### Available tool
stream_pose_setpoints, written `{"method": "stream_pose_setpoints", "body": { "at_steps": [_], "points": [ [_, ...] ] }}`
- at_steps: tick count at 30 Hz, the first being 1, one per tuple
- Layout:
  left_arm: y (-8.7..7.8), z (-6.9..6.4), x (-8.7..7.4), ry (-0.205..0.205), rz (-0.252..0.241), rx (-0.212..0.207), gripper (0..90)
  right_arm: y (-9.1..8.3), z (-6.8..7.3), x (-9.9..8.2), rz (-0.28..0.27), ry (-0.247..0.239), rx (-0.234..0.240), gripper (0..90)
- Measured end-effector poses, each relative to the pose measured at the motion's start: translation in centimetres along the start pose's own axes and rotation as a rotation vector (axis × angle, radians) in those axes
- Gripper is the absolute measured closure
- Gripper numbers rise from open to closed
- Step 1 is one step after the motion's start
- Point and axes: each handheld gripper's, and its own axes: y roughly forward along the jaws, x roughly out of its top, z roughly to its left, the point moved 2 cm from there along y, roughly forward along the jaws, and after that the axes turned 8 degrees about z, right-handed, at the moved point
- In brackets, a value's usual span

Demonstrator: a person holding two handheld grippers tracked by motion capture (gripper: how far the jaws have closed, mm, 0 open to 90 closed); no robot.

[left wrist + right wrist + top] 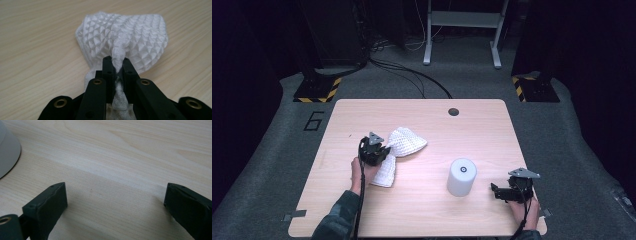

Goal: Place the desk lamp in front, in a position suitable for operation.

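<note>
Pinching a white bumpy cloth (pixel 401 149), the left hand-held gripper (pixel 383 151) sits on the left part of the wooden counter (pixel 472 135). In the left gripper view, its two black jaws are pressed close together with a bunched fold of the cloth (pixel 125 42) squeezed between them, and the rest of the cloth fans out past the tips and lies on the wood. From the high view, part of the cloth spreads up and to the right of the gripper, and another part lies under it, near the person's left hand (pixel 362 170). A white round can-shaped thing (pixel 461 177) stands upright on the counter, right of the middle, well apart from the cloth. The right hand-held gripper (pixel 495 190) rests low near the front right corner, just beside that white thing and not touching it. In the right gripper view its jaws are spread wide with bare wood between them, and the white thing's edge (pixel 8 152) shows at the top left. A small dark hole (pixel 453 111) sits near the counter's far edge.
</note>
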Motion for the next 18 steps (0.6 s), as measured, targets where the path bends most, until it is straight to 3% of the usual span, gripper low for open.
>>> {"method": "stream_pose_setpoints", "body": {
  "at_steps": [3, 12, 18],
  "points": [
    [-1.3, 0.2, 0.0, -0.004, -0.037, 0.015, 83.9, 0.0, 0.0, 0.0, 0.001, 0.000, 0.000, 4.4],
    [-4.3, 0.7, -1.3, 0.009, -0.062, 0.064, 83.8, 0.0, 0.0, 0.0, 0.000, 0.001, -0.001, 4.5],
    [-6.0, 1.5, -3.5, -0.030, -0.078, 0.096, 83.8, 0.0, 0.0, 0.0, 0.000, 0.001, -0.001, 4.5]
  ]
}}
